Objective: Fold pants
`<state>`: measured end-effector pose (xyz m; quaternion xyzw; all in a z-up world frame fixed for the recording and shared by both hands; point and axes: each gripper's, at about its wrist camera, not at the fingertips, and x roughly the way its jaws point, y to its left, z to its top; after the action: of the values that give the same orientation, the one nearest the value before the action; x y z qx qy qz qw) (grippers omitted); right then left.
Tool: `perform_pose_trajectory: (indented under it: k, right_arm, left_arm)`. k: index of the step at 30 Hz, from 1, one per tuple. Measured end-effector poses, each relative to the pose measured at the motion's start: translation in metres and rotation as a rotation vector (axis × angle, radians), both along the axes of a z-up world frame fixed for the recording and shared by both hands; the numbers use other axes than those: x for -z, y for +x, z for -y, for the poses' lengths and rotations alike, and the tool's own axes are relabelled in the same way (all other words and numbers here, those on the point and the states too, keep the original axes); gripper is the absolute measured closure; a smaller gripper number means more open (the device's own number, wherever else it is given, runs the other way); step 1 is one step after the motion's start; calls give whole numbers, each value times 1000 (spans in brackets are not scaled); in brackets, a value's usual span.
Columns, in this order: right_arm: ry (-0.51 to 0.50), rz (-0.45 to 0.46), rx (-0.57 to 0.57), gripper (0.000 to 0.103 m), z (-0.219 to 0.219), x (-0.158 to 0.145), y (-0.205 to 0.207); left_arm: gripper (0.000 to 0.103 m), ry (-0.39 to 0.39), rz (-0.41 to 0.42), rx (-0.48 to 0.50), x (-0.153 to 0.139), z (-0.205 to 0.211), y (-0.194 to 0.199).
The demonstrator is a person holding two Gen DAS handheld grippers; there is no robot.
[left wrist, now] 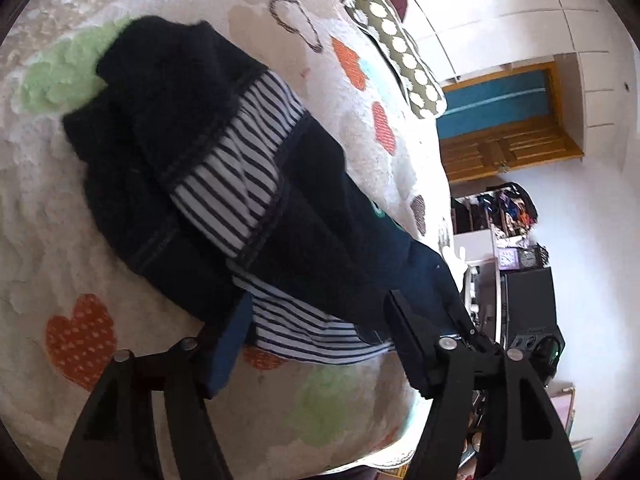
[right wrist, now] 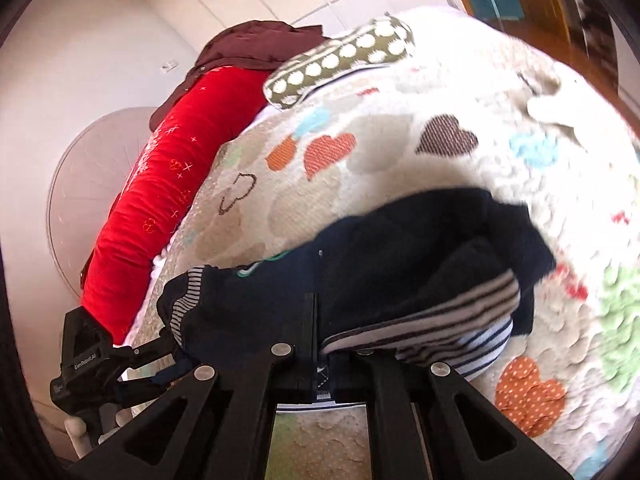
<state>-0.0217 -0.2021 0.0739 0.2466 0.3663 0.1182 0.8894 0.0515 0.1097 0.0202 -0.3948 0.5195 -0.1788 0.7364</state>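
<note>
A: Where do the pants [left wrist: 192, 152] lie?

B: On the bed, on a cream quilt [left wrist: 48, 240] printed with hearts. Dark navy cloth with a striped lining showing, bunched and partly doubled over itself. In the right wrist view the same pants [right wrist: 400, 248] fill the middle, with the striped waistband at the near edge.

A: Left hand-held gripper [left wrist: 316, 344]?

B: Jaws apart. The near end of the pants lies between the two fingers: the navy and striped hem runs into the gap, and the right-side finger sits against the dark cloth. The pads do not press it from both sides. It points slantwise down at the quilt, rolled so the bed tilts in its view.

A: Right hand-held gripper [right wrist: 314, 344]?

B: Fingers brought together, clamped on the pants at the near edge. Navy cloth rises straight out of the closed pair, and a white stitched tag shows just below them. It also points down at an angle, towards the bed.

A: Anything else nearby?

B: A red bolster [right wrist: 152, 208] along the far side of the bed, a spotted olive cushion [right wrist: 344, 60] near the top of the quilt, well apart from the pants. The left hand-held gripper's body shows at the lower left of the right wrist view, beside the waistband.
</note>
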Motion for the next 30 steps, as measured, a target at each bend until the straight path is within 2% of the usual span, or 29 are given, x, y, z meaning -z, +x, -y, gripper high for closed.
perform_pose_trajectory:
  k: [6, 7, 8, 10, 13, 17, 21, 23, 24, 26, 27, 28, 29, 30]
  right_arm:
    - [-1, 12, 0, 99, 1, -4, -4]
    - [4, 13, 0, 99, 1, -5, -3]
    - [3, 16, -1, 99, 0, -6, -3]
    - [-2, 18, -4, 99, 1, -8, -5]
    - [-29, 16, -17, 99, -1, -11, 0]
    - [-52, 0, -32, 99, -2, -19, 25]
    - [-136, -34, -25, 99, -3, -30, 80]
    - [-140, -79, -12, 98, 0, -26, 119]
    - [-150, -101, -5, 98, 0, -24, 135]
    - [-169, -151, 27, 90, 3, -13, 171]
    - [-180, -169, 39, 83, 5, -9, 182]
    - [-197, -182, 57, 74, 8, -5, 193]
    - [-204, -178, 77, 70, 12, -5, 198]
    - [-196, -164, 94, 62, 16, -7, 198]
  left_arm:
    - [36, 45, 20, 1, 0, 8, 20]
    - [49, 61, 20, -6, 0, 7, 24]
    - [75, 75, 14, -7, 2, 6, 28]
    - [97, 77, -9, 3, 6, 5, 35]
    - [97, 110, 12, 5, 0, 6, 42]
    - [97, 204, 69, 13, -22, 14, 85]
    - [95, 287, 55, 34, -24, 27, 150]
    - [88, 313, 15, 59, -15, 31, 181]
    - [87, 303, -15, 71, -7, 30, 195]
    - [80, 223, -76, 108, 6, 23, 217]
    - [78, 179, -93, 111, 9, 19, 222]
    - [70, 111, -99, 113, 9, 12, 225]
    - [62, 66, -93, 114, 7, 8, 225]
    - [57, 14, -75, 118, 1, 3, 225]
